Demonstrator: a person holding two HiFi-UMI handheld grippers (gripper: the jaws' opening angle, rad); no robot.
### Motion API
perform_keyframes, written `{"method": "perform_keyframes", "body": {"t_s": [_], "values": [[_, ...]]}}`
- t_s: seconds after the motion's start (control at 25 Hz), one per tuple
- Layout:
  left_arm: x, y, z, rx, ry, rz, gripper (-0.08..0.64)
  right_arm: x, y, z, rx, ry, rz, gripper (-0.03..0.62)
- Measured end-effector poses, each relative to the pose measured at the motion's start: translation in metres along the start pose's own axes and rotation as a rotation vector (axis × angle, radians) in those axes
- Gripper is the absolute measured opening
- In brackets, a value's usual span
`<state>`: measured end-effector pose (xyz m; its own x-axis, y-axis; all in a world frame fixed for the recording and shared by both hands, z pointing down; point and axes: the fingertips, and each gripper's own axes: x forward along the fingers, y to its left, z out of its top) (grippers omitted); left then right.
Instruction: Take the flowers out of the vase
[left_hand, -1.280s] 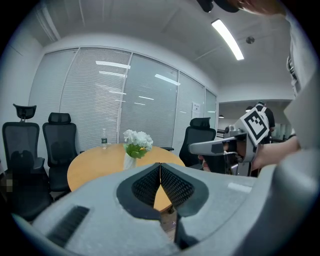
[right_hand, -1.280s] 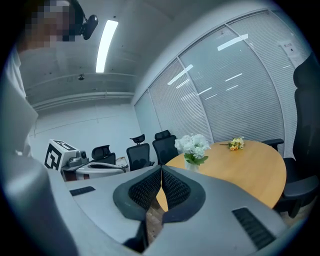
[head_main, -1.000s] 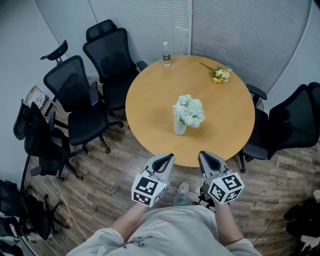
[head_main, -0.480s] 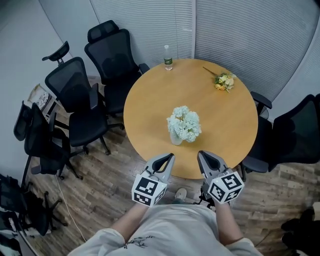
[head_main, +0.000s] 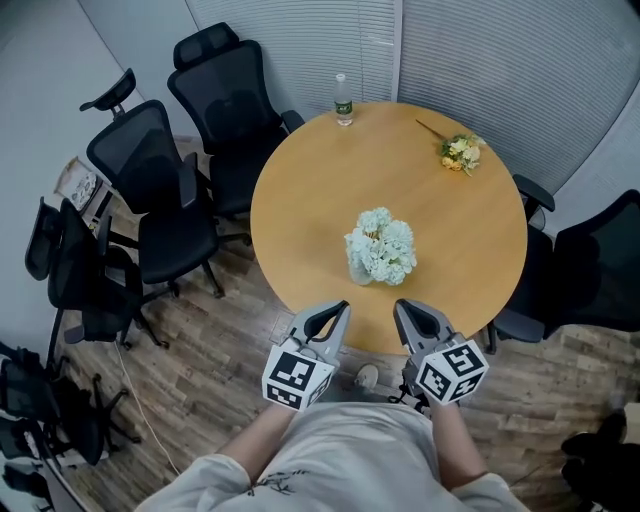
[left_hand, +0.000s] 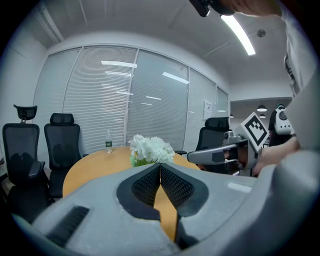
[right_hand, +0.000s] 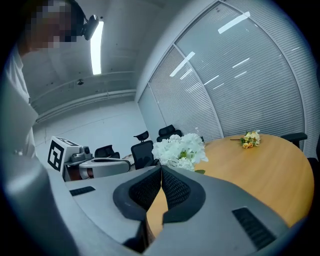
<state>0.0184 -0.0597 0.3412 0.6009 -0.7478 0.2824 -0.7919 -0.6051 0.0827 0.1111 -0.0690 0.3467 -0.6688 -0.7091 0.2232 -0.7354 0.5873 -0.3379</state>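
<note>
The bunch of white flowers (head_main: 383, 245) stands in a small pale vase (head_main: 359, 271) on the round wooden table (head_main: 320, 190), a little toward its near edge. The stems rise roughly upright, with the blooms leaning slightly right of the vase.

Both grippers hover side by side at the table's near rim, apart from the vase and pointing toward it. The left gripper (head_main: 338, 309) has its jaws pressed together on nothing, and so does the right gripper (head_main: 402, 307).

The flowers lie straight ahead on the far side, between the two jaw lines. The vase sits more toward the left gripper and the blooms more toward the right one. Neither looks clearly nearer, so I judge the left suited to steady the vase while the right lifts the stems upward.
</note>
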Motion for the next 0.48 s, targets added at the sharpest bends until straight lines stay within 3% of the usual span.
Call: {"method": "perform_keyframes", "body": {"t_s": [0.48], "values": [[0.01, 0.026, -0.01, 0.05, 0.043, -0.079, 0.011, 0.02, 0.006, -0.018, 0.023, 0.031, -0.064, 0.008]]}}
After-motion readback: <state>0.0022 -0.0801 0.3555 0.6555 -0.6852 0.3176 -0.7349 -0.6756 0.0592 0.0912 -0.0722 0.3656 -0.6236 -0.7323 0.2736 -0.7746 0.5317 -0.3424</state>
